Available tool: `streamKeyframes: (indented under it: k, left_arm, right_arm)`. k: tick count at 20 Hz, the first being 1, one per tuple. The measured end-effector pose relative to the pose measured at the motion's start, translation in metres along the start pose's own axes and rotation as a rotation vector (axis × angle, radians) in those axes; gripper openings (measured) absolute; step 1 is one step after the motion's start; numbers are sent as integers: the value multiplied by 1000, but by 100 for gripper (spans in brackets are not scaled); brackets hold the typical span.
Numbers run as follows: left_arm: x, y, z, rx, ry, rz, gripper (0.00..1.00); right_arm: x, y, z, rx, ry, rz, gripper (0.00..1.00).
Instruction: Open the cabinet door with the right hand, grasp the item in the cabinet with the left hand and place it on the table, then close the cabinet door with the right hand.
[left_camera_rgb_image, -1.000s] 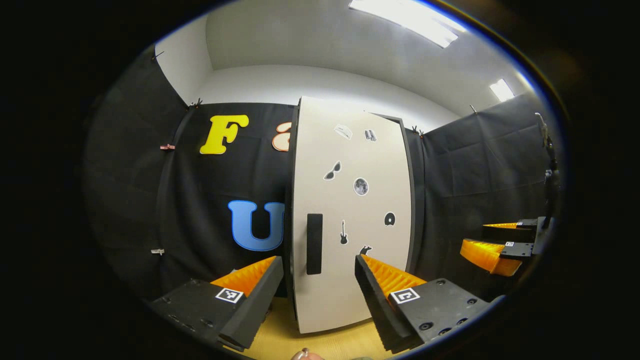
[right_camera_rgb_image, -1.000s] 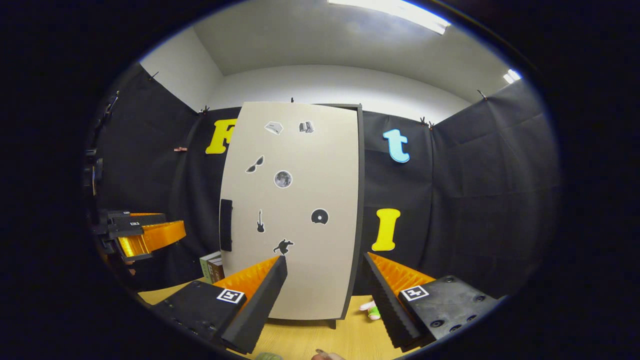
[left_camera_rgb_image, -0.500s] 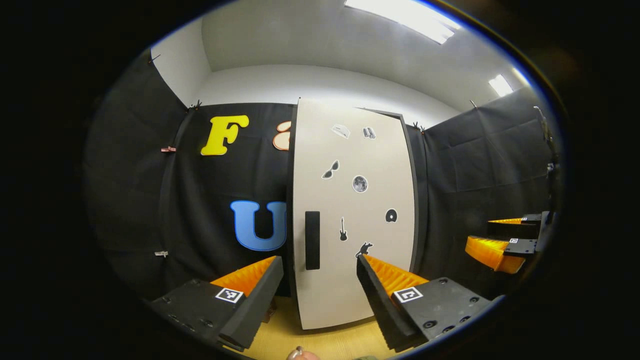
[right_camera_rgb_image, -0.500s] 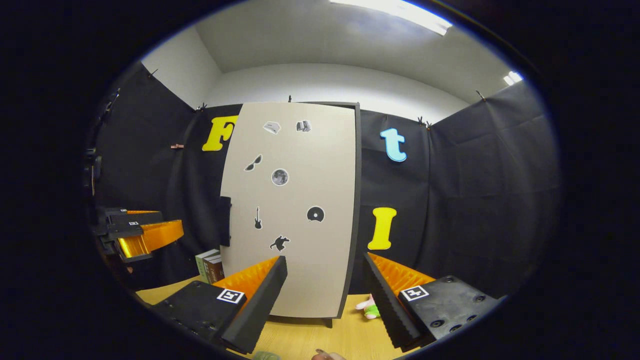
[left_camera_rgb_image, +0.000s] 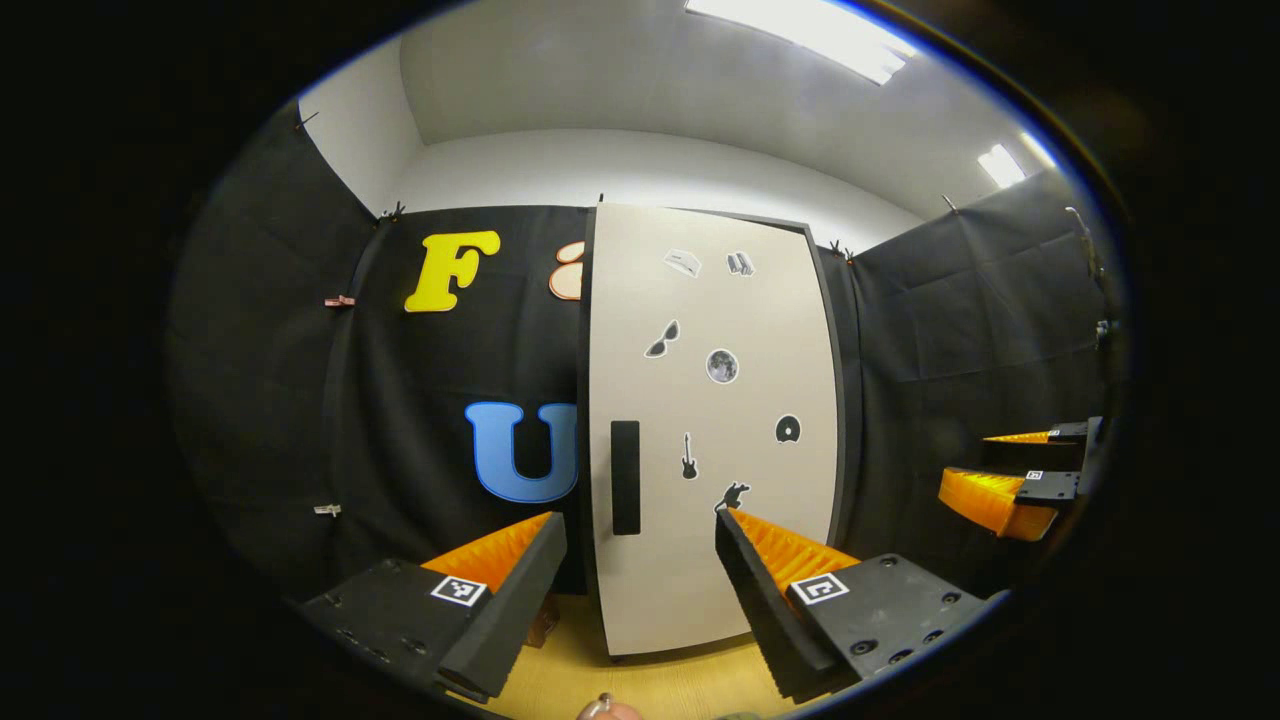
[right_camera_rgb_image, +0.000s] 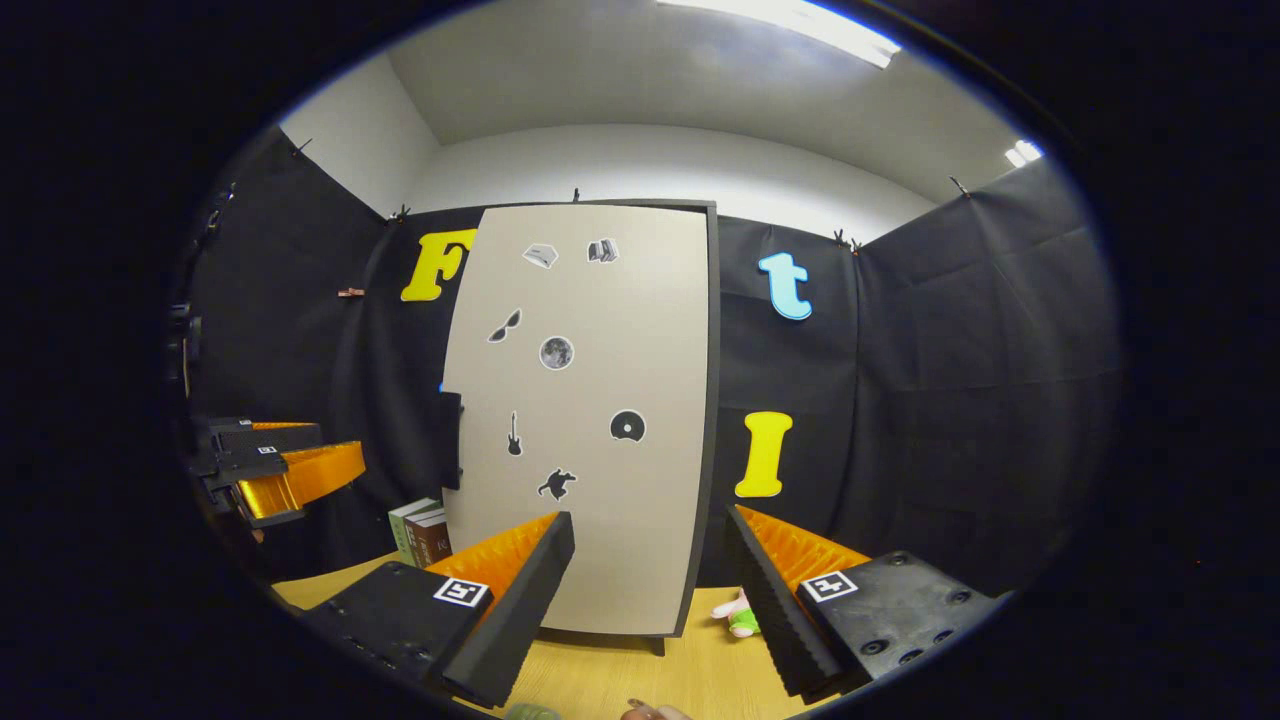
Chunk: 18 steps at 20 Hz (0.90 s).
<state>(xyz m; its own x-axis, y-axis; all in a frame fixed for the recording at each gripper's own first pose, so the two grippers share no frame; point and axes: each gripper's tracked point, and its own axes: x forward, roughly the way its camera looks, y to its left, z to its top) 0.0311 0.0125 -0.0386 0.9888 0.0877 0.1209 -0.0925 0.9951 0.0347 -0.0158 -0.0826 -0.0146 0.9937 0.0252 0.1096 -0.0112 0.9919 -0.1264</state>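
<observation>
A tall cabinet (left_camera_rgb_image: 715, 440) stands on the wooden counter (right_camera_rgb_image: 610, 675) straight ahead of both claws, its flat, pale door (right_camera_rgb_image: 590, 420) fully closed, so whatever it holds is hidden. The door is a smooth matte slab in a dark frame, with one upright black bar handle (left_camera_rgb_image: 625, 477) near its left edge and seven small cut-out stickers (a guitar, sunglasses and a disc among them) scattered over its face.

The left claw (left_camera_rgb_image: 632, 570) hovers before the door, ridged fingers spread wide with nothing between them; the handle sits just above and between its tips. The right claw (right_camera_rgb_image: 652, 572) is likewise wide open and empty, fronting the door's lower right half, well short of the handle, which lies up and to its left.

Left of the right claw, two books (right_camera_rgb_image: 422, 532) stand upright on the counter beside the cabinet. Between that claw's fingers, by the cabinet's right foot, lies one small soft toy (right_camera_rgb_image: 738, 615) in pink, white and green.
</observation>
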Motion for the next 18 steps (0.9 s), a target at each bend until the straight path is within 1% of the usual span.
streamKeyframes:
  k: [3,11,18]
  left_arm:
    - [2,-1,1,2,-6,1,95]
    - [0,0,-2,-24,2,15,95]
    - [0,-5,-1,-12,6,7,95]
  right_arm:
    - [-1,-2,0,0,2,2,97]
    - [-6,0,-1,-15,10,35,97]
    - [-11,-3,0,-3,12,41,97]
